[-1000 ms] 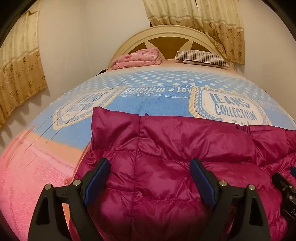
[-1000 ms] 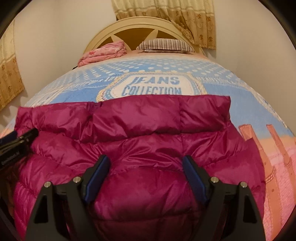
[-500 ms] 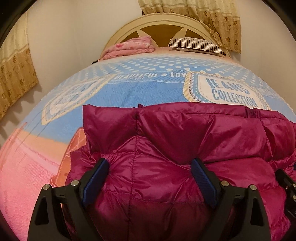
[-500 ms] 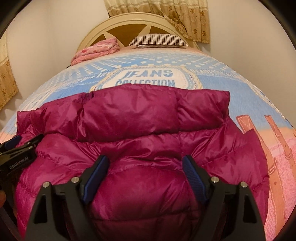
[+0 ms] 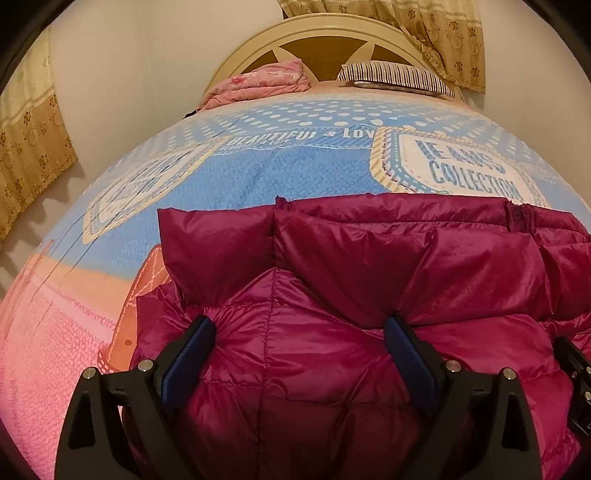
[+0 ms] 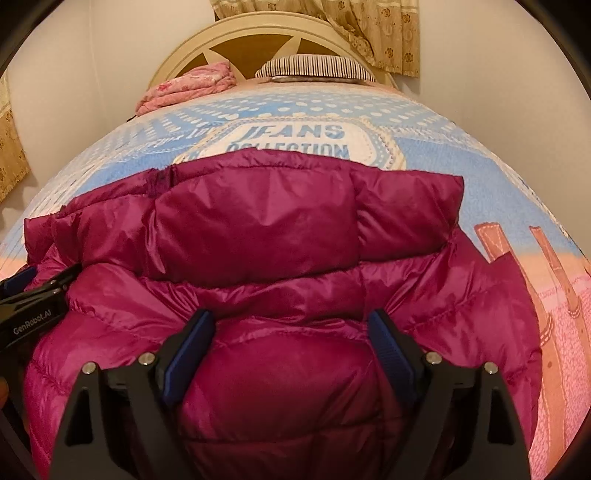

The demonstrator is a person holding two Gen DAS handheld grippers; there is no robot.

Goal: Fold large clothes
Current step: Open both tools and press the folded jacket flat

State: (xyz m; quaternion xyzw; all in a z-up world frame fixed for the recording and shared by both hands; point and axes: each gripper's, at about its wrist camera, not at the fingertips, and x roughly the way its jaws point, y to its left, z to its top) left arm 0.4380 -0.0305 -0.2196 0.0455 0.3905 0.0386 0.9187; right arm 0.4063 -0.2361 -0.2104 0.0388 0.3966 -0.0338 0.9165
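A magenta quilted down jacket (image 5: 369,266) lies on the bed, its far part folded back as a thick flap over the near part. My left gripper (image 5: 299,323) is wide open over the jacket's left half, with puffy fabric bulging between the blue pads but not clamped. Over the right half of the jacket (image 6: 258,221), my right gripper (image 6: 290,314) has its jaws opening a little, and fabric swells loosely between them. Each gripper shows at the edge of the other's view: the right gripper (image 5: 576,369) and the left gripper (image 6: 29,306).
The bed cover (image 5: 295,173) is blue, pink and orange with printed lettering. A folded pink blanket (image 5: 262,83) and a striped pillow (image 5: 395,75) lie by the cream headboard (image 5: 332,26). Walls and patterned curtains (image 5: 29,155) close in both sides.
Both views have tipped down toward the jacket, and the left gripper has sunk slightly. The folded flap now reaches closer to the fingertips and hides more of the lettering. Both jaws stand a little wider.
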